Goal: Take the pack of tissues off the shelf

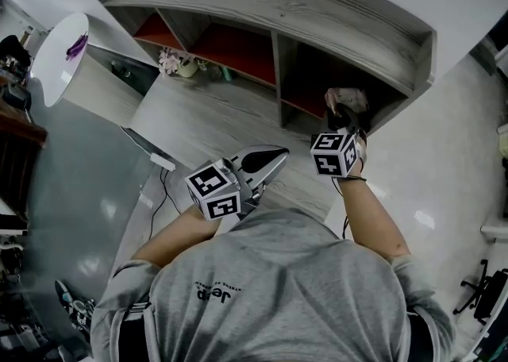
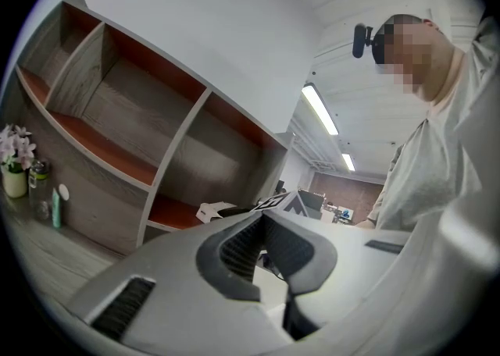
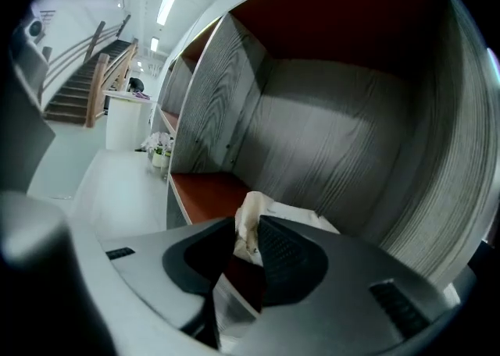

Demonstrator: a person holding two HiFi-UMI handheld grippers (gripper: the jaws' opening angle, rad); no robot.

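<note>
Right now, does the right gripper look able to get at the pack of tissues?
Yes, apparently: the right gripper is in the open shelf compartment, its jaws pinching the pack of tissues; nothing blocks it.

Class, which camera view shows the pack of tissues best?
The right gripper view: the pack of tissues sits close up, pinched in the right gripper inside the shelf. The head view shows it small, partly behind that gripper. The left gripper view shows only a small white shape, probably the pack.
</note>
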